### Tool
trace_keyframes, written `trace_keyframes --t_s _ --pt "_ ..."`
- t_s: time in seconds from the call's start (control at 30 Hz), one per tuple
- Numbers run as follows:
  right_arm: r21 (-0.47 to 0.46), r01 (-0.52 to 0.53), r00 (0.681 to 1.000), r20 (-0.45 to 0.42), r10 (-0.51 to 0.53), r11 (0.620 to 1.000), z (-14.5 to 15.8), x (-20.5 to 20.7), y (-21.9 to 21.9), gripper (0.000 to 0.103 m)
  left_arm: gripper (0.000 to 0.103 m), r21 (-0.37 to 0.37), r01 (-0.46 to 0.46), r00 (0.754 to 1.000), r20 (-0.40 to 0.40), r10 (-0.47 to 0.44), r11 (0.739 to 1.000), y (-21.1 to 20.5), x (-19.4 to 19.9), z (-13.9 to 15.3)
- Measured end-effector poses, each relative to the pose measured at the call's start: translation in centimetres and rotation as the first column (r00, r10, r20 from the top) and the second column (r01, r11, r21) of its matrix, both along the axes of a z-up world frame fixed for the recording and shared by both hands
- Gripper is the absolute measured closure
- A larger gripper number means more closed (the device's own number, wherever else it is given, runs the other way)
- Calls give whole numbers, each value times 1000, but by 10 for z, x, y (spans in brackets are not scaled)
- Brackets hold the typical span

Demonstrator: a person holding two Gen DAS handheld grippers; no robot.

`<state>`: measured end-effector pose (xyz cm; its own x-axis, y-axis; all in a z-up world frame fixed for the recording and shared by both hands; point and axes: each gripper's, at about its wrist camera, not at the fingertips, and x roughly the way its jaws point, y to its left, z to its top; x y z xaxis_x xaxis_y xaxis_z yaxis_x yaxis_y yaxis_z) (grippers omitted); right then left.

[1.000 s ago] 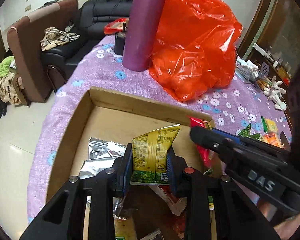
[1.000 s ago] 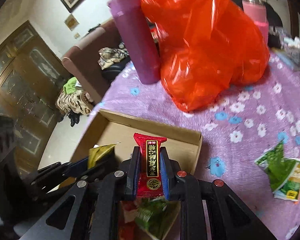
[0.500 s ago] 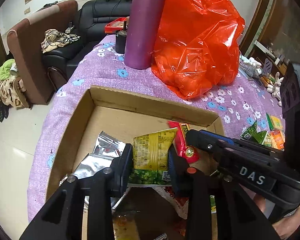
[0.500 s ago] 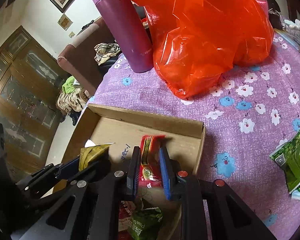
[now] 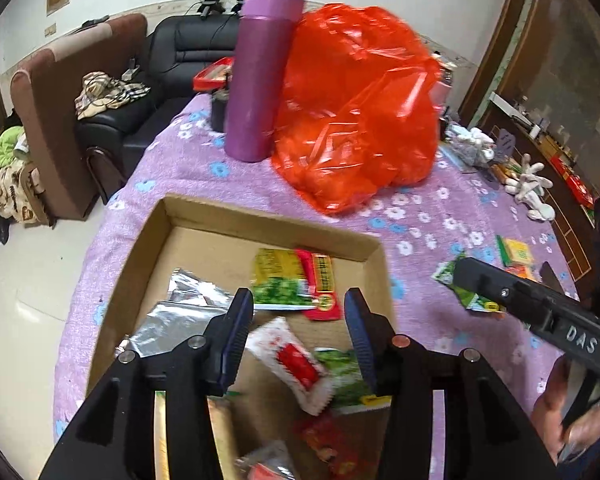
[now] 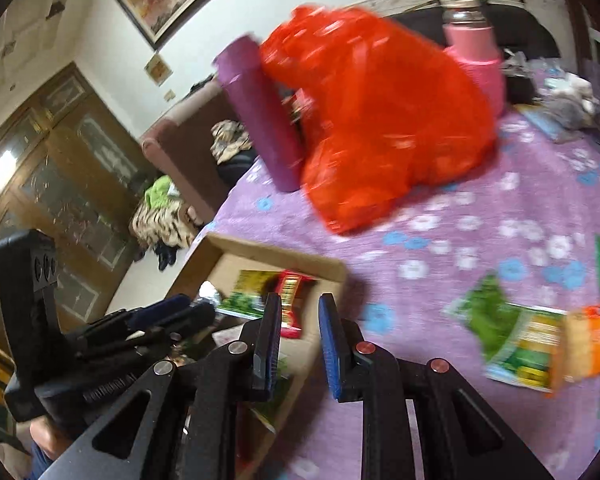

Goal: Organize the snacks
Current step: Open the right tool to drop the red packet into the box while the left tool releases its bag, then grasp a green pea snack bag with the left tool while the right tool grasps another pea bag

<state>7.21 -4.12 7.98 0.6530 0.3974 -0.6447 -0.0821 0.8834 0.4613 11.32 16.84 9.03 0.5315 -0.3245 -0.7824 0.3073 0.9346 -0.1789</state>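
A cardboard box (image 5: 148,236) sits on the purple flowered tablecloth and holds several snack packets. A yellow-green packet (image 5: 278,278) and a red packet (image 5: 322,284) lie side by side near its far wall; both also show in the right wrist view, the yellow-green packet (image 6: 246,290) and the red packet (image 6: 290,300). My left gripper (image 5: 298,316) is open and empty above the box. My right gripper (image 6: 299,320) is open and empty over the box's right edge (image 6: 300,258). Loose packets (image 6: 512,336) lie on the cloth to the right.
A tall purple bottle (image 5: 262,76) and a big red plastic bag (image 5: 360,112) stand behind the box. A pink bottle (image 6: 476,56) stands behind the bag. Silver packets (image 5: 180,308) lie at the box's left. Sofas stand beyond the table's left edge.
Both grippers have opened and drawn back. The yellow-green packet and the red packet have dropped into the box near its far wall. The right gripper has swung right.
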Motion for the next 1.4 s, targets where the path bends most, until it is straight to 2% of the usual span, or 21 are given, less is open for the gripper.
trace_keyframes --t_s 0.1,0.27,0.4,0.57,0.7,0.77,0.87,0.93,0.97,1.03,1.17,1.23,1.4 --pt "-11 77 997 -7 -77 997 -4 -15 -42 81 54 -7 19 1000 -9 -19 1000 -16 -7 4" --pt "39 204 979 -27 -203 978 -18 -33 -110 81 52 -18 73 996 -40 -74 997 -58 -16 6" --pt "69 251 968 6 -252 965 -27 -46 -140 81 48 -29 93 992 -78 -95 995 -100 -17 -2" --pt "111 240 970 15 -243 964 -45 -48 -158 81 47 -76 35 979 -198 -49 997 -140 3 -33" --pt "138 229 970 52 -238 964 -38 -53 -163 81 47 -116 -47 957 -289 12 992 -163 26 -61" --pt "150 229 968 71 -241 962 -33 -58 -164 81 47 -127 -72 951 -309 30 989 -172 33 -71" --pt "179 235 965 71 -251 955 -32 -61 -169 81 46 -78 -68 970 -240 47 995 -191 36 -69" --pt "196 241 964 64 -258 951 -32 -61 -172 81 54 -52 -49 975 -220 36 997 -203 36 -73" --pt "200 244 963 64 -261 949 -32 -61 -173 81 60 -31 -47 980 -194 40 998 -206 35 -73" --pt "197 242 963 66 -260 950 -31 -62 -173 81 65 5 -20 986 -165 21 1000 -209 29 -74" --pt "169 243 964 71 -257 955 -31 -60 -169 81 69 -38 1 988 -152 -6 999 -188 12 -74" --pt "160 237 966 66 -250 958 -33 -59 -167 81 70 -11 17 991 -135 -18 1000 -176 -6 -73" --pt "113 203 976 52 -210 973 -38 -53 -155 81 70 -5 60 997 -46 -60 998 -155 -32 -71"
